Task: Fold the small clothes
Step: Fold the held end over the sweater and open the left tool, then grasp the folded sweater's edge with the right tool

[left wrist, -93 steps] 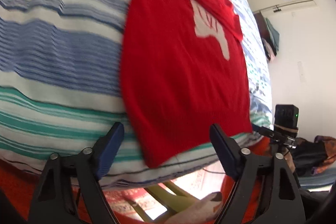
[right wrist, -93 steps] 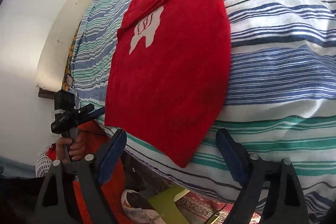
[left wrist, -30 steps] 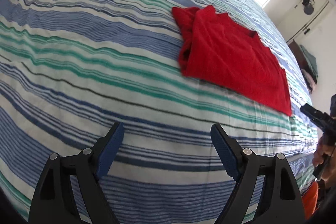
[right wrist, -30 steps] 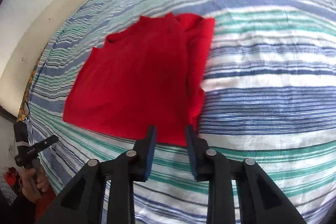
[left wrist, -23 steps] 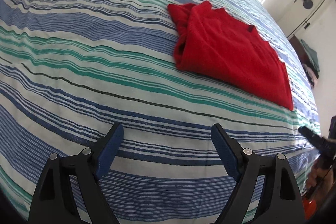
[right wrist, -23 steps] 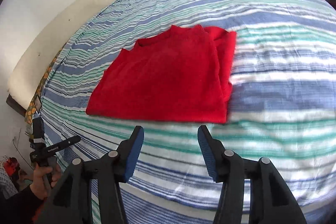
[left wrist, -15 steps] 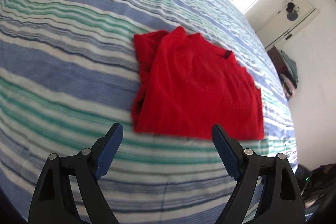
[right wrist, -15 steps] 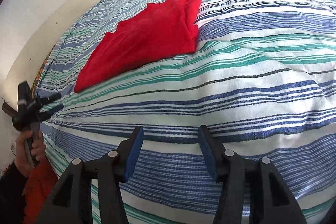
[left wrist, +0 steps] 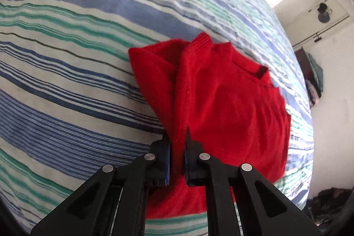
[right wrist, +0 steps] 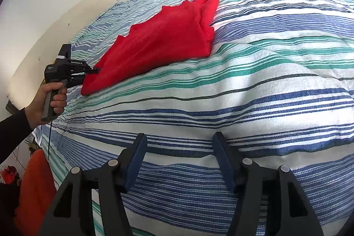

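A red sweater [left wrist: 221,103] lies folded on the striped bed cover [left wrist: 66,59]. My left gripper [left wrist: 176,138] is shut on the sweater's near edge, with red fabric pinched between the blue pads. In the right wrist view the sweater [right wrist: 161,37] lies at the far left of the bed, and the left gripper [right wrist: 96,69], held by a hand, bites its near left corner. My right gripper [right wrist: 179,143] is open and empty, low over the striped cover, well in front of the sweater.
The bed cover [right wrist: 265,81] fills most of both views. A cream headboard [right wrist: 55,32] and white wall stand at the left. Orange cloth [right wrist: 35,183] sits beside the bed at lower left. Dark clothes [left wrist: 314,74] hang by the far wall.
My left gripper has moved in to the sweater and shut on its near edge. My right gripper has stayed open and back from the sweater.
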A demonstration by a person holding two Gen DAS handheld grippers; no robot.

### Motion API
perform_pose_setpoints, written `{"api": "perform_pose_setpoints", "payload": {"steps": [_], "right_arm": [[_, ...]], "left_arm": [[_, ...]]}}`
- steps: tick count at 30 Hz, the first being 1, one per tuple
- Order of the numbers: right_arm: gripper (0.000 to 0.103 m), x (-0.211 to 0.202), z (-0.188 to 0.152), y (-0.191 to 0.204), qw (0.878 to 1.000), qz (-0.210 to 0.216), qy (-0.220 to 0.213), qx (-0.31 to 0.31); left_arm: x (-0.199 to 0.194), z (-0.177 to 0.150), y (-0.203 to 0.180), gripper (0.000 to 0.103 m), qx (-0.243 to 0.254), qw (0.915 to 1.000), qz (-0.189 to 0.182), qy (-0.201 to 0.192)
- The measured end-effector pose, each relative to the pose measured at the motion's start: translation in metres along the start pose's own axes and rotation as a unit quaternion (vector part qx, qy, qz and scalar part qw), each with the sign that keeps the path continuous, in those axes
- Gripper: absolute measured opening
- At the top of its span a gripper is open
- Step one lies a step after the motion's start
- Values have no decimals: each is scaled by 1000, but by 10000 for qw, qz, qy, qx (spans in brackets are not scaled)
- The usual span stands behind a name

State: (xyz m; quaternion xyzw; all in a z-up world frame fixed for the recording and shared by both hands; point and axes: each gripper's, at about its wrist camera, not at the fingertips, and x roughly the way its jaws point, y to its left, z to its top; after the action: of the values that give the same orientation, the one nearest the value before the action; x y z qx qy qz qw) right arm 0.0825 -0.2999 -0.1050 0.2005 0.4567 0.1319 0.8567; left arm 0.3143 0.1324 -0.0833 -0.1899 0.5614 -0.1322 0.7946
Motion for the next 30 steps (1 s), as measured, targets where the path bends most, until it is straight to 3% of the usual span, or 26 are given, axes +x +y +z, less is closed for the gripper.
{"api": "perform_pose_setpoints", "payload": {"steps": [2, 6, 9, 11, 14, 15, 16, 18, 20, 22, 23, 25, 28, 30], "right_arm": [[64, 1, 0, 0, 10000, 37, -19, -19], [66, 1, -1, 0, 9999, 104, -47, -13], [66, 1, -1, -1, 9999, 150, -52, 28], [67, 0, -1, -1, 9998, 175, -57, 49], [67, 0, -2, -2, 9997, 211, -66, 75], [67, 0, -2, -2, 9997, 222, -67, 83], [67, 0, -2, -2, 9997, 231, -66, 88], [67, -1, -3, -1, 9996, 250, -64, 89], [67, -2, -4, -2, 9996, 274, -64, 87], [67, -2, -5, -2, 9995, 301, -57, 108], [67, -2, -4, -3, 9994, 314, -43, 124], [67, -2, -2, -4, 9993, 334, 14, 181], [66, -10, 12, -4, 9976, 258, 282, 582], [66, -26, 26, 1, 9939, 568, 70, 939]], "left_arm": [[-21, 2, -27, 7, 160, 9997, -145, -106], [-45, 1, -123, 7, 922, 9942, -531, -164], [-29, -10, -192, 7, 1374, 9878, -729, -61], [-3, -25, -234, 8, 1661, 9838, -672, -19], [56, -52, -278, 23, 1883, 9819, -191, 50], [78, -63, -286, 40, 1936, 9808, -67, 210], [95, -74, -290, 44, 1957, 9797, 5, 425], [99, -96, -285, 45, 1947, 9791, -48, 582], [76, -109, -278, 56, 2063, 9766, -369, 475], [37, -115, -258, 82, 2136, 9749, -618, 134], [18, -115, -246, 86, 2165, 9740, -658, -59], [-17, -111, -211, 89, 2242, 9726, -451, -420], [-43, -109, -152, 89, 2108, 9759, 9, -565], [-51, -112, -116, 89, 1820, 9813, 162, -605]]}}
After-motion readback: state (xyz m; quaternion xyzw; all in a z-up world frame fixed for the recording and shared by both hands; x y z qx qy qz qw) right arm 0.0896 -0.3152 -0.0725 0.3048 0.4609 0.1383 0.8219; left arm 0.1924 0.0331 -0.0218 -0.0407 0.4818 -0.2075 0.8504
